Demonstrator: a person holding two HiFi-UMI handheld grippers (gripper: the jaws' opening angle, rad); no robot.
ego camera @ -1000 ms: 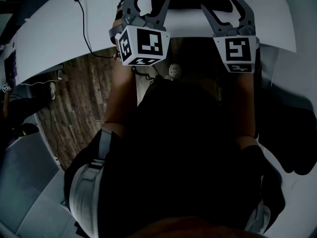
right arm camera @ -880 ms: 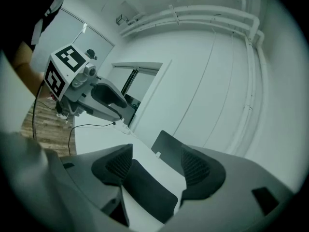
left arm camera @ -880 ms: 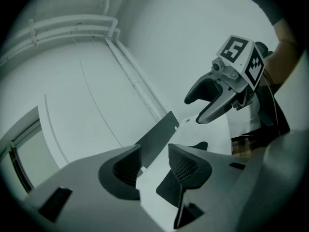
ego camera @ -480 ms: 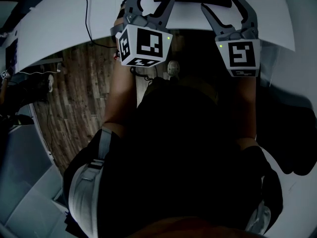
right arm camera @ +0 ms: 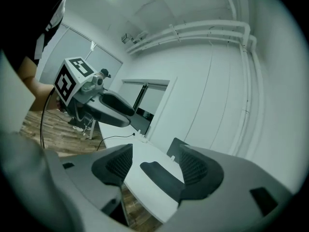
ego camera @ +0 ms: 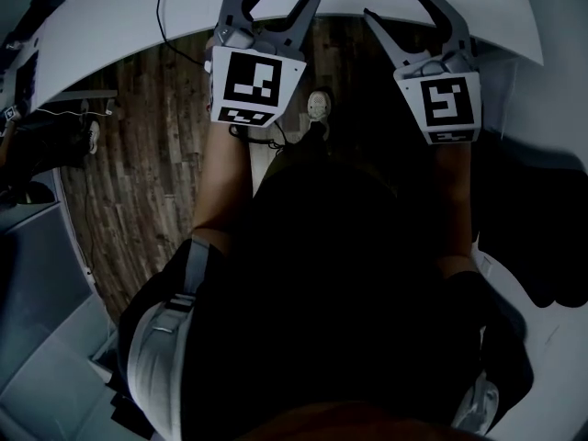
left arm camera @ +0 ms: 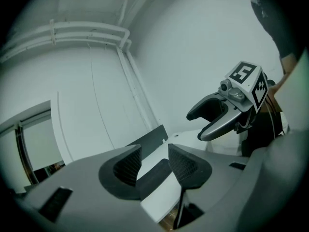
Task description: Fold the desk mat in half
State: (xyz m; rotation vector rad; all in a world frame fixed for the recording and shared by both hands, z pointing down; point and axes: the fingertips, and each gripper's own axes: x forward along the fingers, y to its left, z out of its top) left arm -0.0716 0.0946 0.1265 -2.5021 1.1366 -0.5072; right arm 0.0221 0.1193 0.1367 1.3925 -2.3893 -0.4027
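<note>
Mat (right arm camera: 161, 180) is in neither claw. The left gripper (left arm camera: 154, 150) and right gripper (right arm camera: 155, 151) are side by side, jaws apart and empty. Ahead, past the near edge of the white table (right arm camera: 140, 185), it lies flat. Its long side seems to run across both, about equally near each.

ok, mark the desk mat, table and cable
desk mat (right arm camera: 160, 179), right gripper view, middle of its dark top
white table (ego camera: 101, 26), head view, bare top at left
black cable (ego camera: 162, 7), head view, stretch on the tabletop
</note>
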